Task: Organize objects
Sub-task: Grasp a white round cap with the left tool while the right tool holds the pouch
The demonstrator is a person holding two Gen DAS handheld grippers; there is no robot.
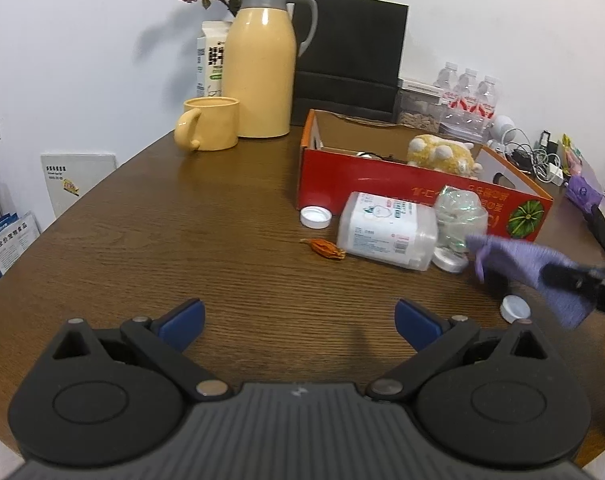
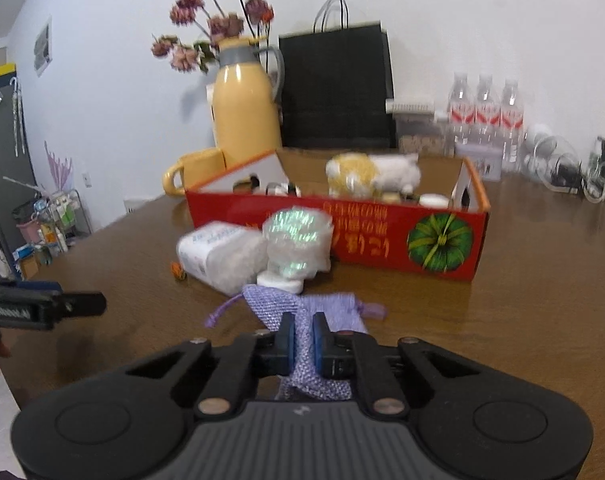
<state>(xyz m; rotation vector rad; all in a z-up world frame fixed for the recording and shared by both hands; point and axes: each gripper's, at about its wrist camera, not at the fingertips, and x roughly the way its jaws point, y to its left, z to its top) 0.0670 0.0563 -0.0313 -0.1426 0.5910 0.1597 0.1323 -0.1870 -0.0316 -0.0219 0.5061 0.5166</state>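
My right gripper is shut on a purple drawstring pouch and holds it above the table in front of the red cardboard box. The pouch and the right gripper also show at the right of the left wrist view. My left gripper is open and empty over the brown table. A clear plastic container lies on its side beside a clear jar with shiny filling. A yellow plush toy sits in the box.
A yellow thermos, yellow mug, milk carton and black paper bag stand at the back. Water bottles and cables are at back right. White lids and an orange wrapper lie on the table.
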